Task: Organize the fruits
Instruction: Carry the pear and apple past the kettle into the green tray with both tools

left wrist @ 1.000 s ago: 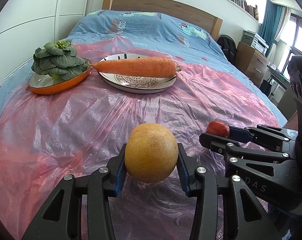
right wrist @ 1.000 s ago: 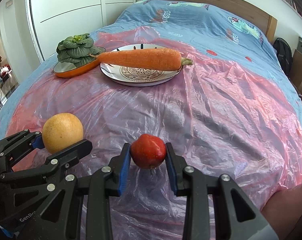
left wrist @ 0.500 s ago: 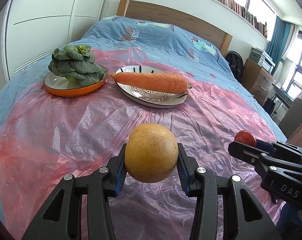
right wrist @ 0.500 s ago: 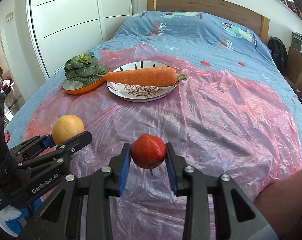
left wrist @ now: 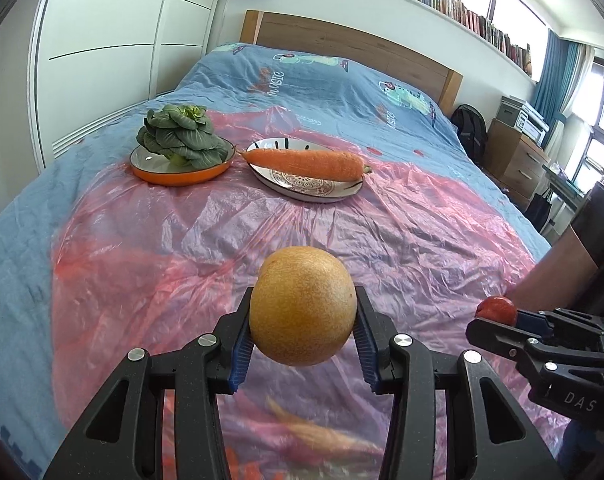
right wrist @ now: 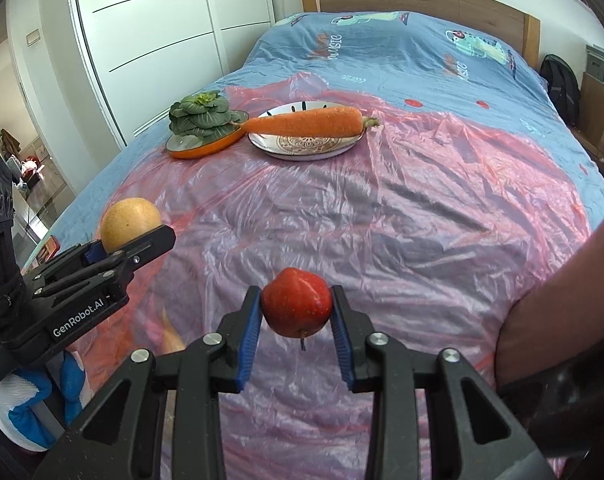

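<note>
Left wrist view: left tool [left wrist: 303, 334] clamped on the yellow round fruit [left wrist: 303, 305], blue pads pressing both sides, fruit held in the air above the pink plastic sheet [left wrist: 181, 248] on the bed [left wrist: 302, 80].
Right wrist view: right tool [right wrist: 296, 334] clamped on the red apple [right wrist: 296, 307], stem hanging down, also in the air over the sheet.
Task things: both fruits held at the near end of the bed, well apart from the dishes at the far end.
Dishes: patterned plate [left wrist: 302, 194] carries the carrot [left wrist: 302, 164]; orange dish [left wrist: 173, 174] carries the leafy green [left wrist: 179, 136]. Both look taken, so judged no free spot for fruit in view.
Risk, slip: yellow fruit is round and smooth, gripped only at its widest sides; a jolt could roll it out of the pads.
Risk, apple: grip sits on a small curved skin area; squeezing harder may bruise it, easing off may drop it.
Risk, landing: sheet is slick and wrinkled over a soft bed; fruit set down there would likely roll away.
Risk, collision: the tools travel near each other; crossing paths could knock a fruit loose.
Risk, carrot: it overhangs its plate on both ends, tip just by the orange dish; a nudge could roll it off.
Unclear: blurred orange-yellow streak low in both views, cannot tell what it is.
</note>
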The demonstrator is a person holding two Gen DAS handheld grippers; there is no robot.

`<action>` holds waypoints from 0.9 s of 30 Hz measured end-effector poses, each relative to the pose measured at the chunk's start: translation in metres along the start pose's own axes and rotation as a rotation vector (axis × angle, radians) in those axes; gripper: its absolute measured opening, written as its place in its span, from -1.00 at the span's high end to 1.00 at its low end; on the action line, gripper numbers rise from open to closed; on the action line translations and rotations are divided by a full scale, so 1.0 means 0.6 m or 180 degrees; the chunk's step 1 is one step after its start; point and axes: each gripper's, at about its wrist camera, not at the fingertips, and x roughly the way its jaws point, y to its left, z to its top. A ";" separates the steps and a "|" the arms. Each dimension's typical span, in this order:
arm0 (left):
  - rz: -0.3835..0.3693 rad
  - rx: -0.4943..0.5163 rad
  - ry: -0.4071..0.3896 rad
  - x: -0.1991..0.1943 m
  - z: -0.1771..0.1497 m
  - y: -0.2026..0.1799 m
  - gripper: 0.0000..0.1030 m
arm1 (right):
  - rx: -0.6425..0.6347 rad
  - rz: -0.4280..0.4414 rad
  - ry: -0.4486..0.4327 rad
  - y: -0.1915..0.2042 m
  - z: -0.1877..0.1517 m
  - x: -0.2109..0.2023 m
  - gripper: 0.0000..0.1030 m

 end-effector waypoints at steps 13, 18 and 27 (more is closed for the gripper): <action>-0.0149 0.0327 0.0211 -0.121 -0.057 -0.108 0.24 | 0.0147 -0.0050 0.0160 0.004 -0.123 -0.110 -0.17; -0.0183 0.0451 0.0220 -0.162 -0.065 -0.136 0.24 | 0.0297 -0.0170 0.0129 -0.018 -0.155 -0.157 -0.17; -0.0260 0.0649 0.0275 -0.207 -0.083 -0.191 0.24 | 0.0449 -0.0354 -0.0045 -0.057 -0.190 -0.250 -0.17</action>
